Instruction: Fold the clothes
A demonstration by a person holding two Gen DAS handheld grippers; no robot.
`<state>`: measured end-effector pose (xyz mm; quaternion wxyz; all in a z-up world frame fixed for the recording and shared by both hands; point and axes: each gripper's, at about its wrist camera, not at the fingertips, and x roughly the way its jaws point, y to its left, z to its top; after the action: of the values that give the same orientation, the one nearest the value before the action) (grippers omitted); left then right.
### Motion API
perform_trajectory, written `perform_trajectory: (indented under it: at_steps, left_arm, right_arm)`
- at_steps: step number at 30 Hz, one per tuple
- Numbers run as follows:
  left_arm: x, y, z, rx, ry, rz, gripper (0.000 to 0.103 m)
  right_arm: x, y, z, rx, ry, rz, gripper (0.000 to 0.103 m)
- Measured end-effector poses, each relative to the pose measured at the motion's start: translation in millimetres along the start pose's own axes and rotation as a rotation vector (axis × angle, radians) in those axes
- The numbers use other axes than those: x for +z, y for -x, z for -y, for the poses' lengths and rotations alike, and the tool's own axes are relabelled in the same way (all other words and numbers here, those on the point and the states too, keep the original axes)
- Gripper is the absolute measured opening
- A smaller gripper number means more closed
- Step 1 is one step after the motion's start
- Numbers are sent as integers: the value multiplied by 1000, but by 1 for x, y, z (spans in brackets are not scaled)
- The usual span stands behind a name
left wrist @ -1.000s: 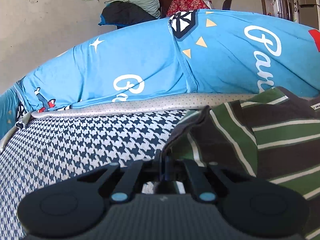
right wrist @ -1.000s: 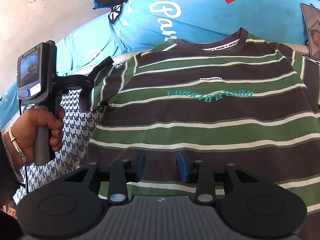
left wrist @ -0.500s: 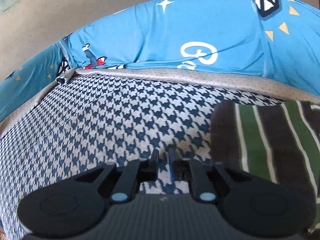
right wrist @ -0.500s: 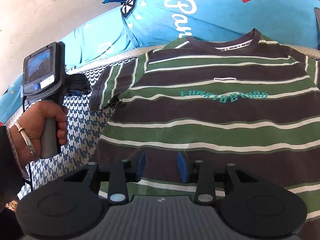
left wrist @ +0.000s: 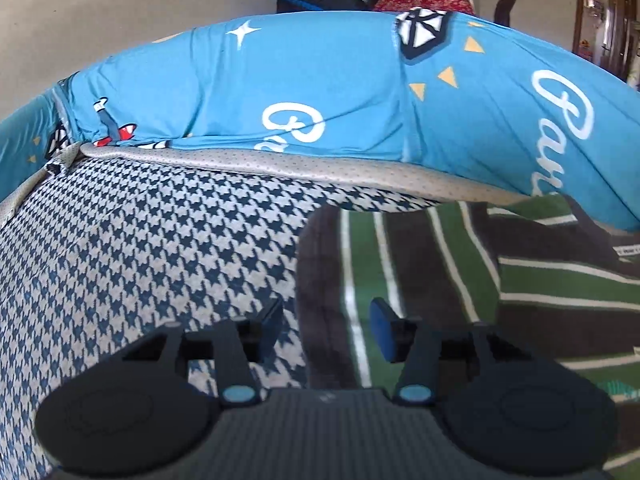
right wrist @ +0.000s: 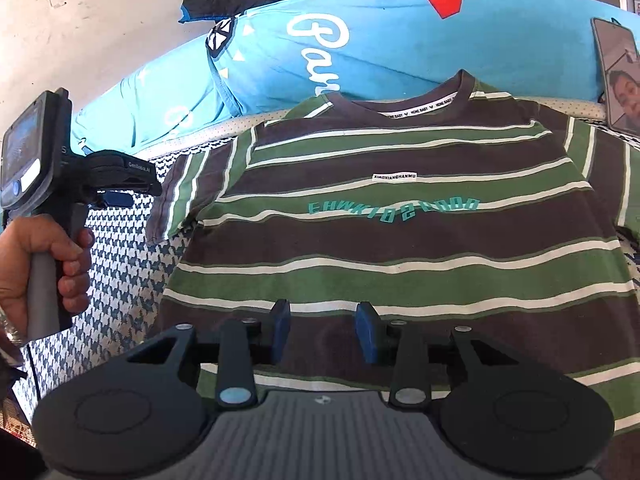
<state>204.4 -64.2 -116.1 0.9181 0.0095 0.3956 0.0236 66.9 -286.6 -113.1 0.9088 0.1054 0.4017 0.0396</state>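
T-shirt (right wrist: 400,240) beneath right claw (right wrist: 324,328)

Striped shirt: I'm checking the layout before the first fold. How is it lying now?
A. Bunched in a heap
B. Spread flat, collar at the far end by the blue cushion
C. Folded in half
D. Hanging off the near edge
B. In the right wrist view the striped shirt lies spread flat, chest lettering showing, with its collar against the blue cushion and one sleeve spread to the side.
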Motion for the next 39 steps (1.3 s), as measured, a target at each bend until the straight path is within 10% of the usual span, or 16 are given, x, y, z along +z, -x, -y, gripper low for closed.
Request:
perform_trajectory:
  at_steps: [8,13,17,39]
  left_arm:
    - [-30,18,47,-129,-119,-84,72]
    - [-49,15,62,-126,-201,-111,74]
    - [-50,11,58,-85,-204,-101,95]
    - [-63,45,38,-61,-64,-116,98]
  right_arm:
    - [-4,-4,6,-31,31,-53,36]
    - [-6,-1,6,-11,70,-69,43]
    - [-8,3,9,-15,94,-74,43]
    - [-12,37,43,-84,49,6,44]
